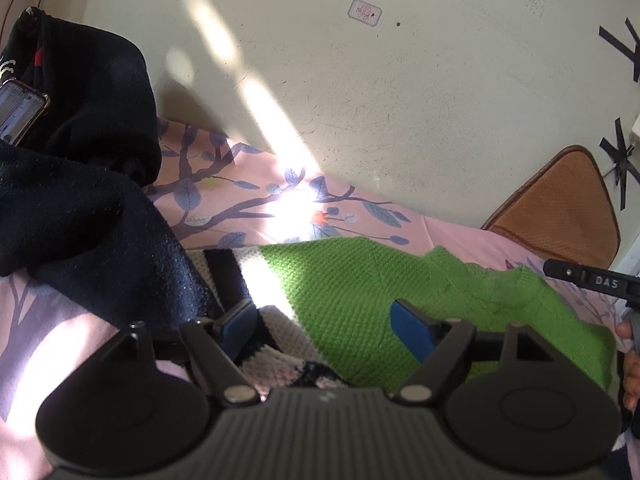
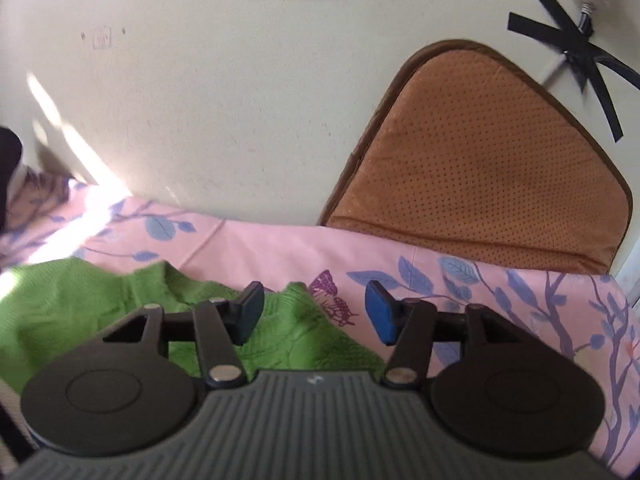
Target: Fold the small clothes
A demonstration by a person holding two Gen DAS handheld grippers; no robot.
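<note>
My left gripper (image 1: pixel 326 330) stands open over the small green knitted sweater (image 1: pixel 360 280), which lies on the pink leaf-printed bedsheet (image 1: pixel 248 196); my right gripper (image 2: pixel 314 312), also open and empty, hovers at its collar edge. Risk: a shallow pinch snags loose knit, or catches the sheet or neighbouring dark navy fleece garment (image 1: pixel 80 216), dragging the fold askew.

Cream wall (image 1: pixel 400 100), sunlit floral pink bedsheet (image 2: pixel 280 248), brown cushion (image 2: pixel 480 168)
</note>
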